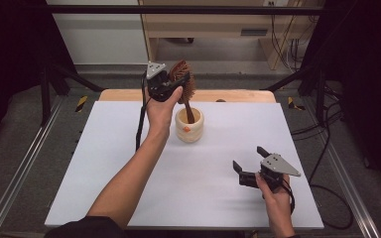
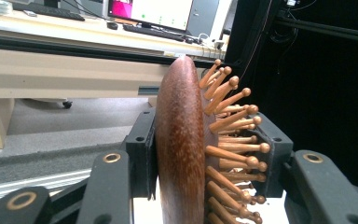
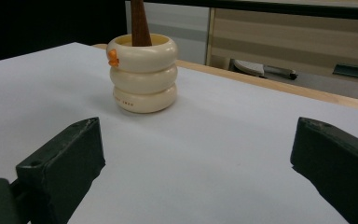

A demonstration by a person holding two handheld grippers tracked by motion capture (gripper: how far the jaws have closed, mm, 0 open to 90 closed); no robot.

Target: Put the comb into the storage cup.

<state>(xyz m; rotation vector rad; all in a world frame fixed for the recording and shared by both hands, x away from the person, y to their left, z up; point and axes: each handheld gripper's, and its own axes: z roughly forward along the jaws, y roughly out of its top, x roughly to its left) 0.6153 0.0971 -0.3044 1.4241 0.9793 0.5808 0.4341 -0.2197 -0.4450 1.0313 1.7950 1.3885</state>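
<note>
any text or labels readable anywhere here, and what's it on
Nothing can be read for certain.
Cream ringed cup: a small line of dark print on its lowest ring, too small and blurred to read.
Monitor on the desk behind, in the left gripper view: bright window contents, too blurred to read.
Wooden hairbrush, white table sheet: no print visible.

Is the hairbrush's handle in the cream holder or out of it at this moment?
In. The wooden hairbrush has its handle end down inside the cream ringed holder, while the left gripper clamps its head; the right gripper view shows the handle rising from the rim.
</note>
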